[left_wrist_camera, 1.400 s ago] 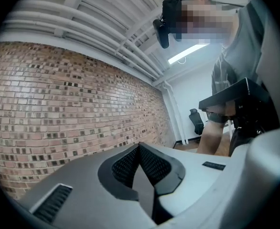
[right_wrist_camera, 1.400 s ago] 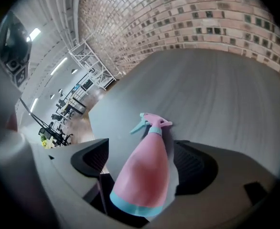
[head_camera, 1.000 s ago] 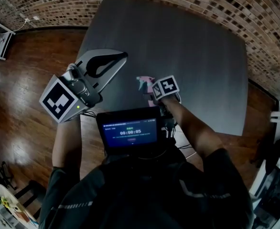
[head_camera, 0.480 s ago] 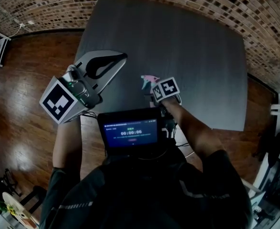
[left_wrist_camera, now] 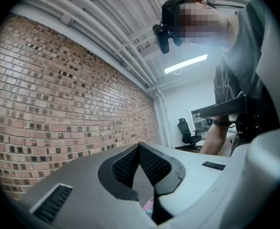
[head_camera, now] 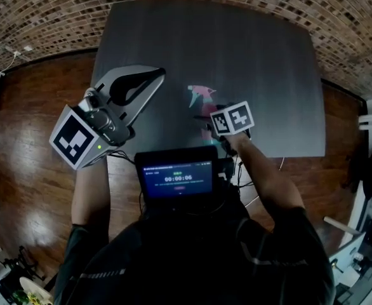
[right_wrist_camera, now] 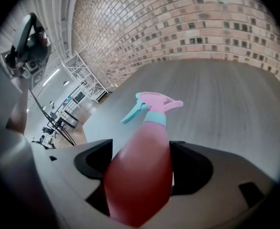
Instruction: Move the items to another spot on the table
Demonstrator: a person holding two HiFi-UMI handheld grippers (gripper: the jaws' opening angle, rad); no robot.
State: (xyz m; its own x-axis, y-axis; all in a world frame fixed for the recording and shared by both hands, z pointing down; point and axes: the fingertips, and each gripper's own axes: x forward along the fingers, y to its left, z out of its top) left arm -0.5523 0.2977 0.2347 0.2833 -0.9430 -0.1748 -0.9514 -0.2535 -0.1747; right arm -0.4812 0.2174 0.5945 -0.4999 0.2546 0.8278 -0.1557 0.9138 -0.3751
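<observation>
— Since a second ago, the right gripper (right_wrist_camera: 145,162) and the spray bottle (head_camera: 200,96) have shifted toward 1 o'clock across the counter (head_camera: 262,62).
— Grip?
— Jaws wide, clamped on its red body, nozzle toward 11 o'clock. Keep it level and set it down before releasing. The left gripper (head_camera: 161,75), at 10 o'clock, is closed and empty.

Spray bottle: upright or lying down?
Lying down, not upright. The spray bottle runs lengthwise, clamped between the right tongs, its trigger head pointing away along the table. Resting or lifted: cannot tell.
</observation>
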